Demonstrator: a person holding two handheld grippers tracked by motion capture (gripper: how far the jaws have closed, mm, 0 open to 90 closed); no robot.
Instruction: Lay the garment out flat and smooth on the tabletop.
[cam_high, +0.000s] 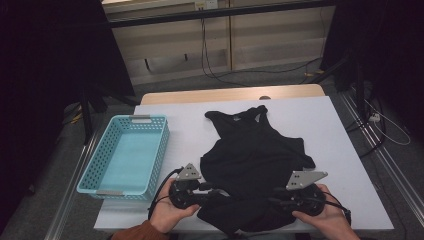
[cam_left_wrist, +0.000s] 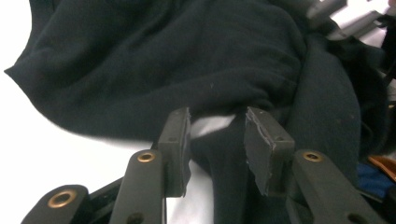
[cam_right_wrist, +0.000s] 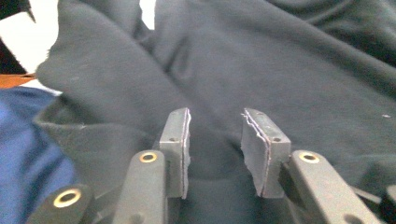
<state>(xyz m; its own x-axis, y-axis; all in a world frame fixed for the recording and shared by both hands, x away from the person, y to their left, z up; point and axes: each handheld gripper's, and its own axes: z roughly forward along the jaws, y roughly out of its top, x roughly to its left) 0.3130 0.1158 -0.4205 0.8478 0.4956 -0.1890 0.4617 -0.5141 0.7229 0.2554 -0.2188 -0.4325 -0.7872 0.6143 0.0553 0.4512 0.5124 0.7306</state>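
Observation:
A black sleeveless top (cam_high: 255, 155) lies on the white table (cam_high: 330, 130), straps toward the far side, its lower part bunched at the near edge. My left gripper (cam_high: 218, 192) rests at the hem's left side, pointing right. Its jaws stand apart in the left gripper view (cam_left_wrist: 217, 123), with a fold of black cloth (cam_left_wrist: 224, 158) between them that the pads do not press. My right gripper (cam_high: 273, 200) sits at the hem's right side, pointing left. Its jaws are also apart (cam_right_wrist: 215, 123), over the dark cloth (cam_right_wrist: 215, 154).
A light blue perforated basket (cam_high: 141, 119) stands on the table's left side, with nothing inside. Past the far edge are a wooden strip (cam_high: 225, 94) and cables on the floor (cam_high: 225, 75). Bare white table lies to the right of the top.

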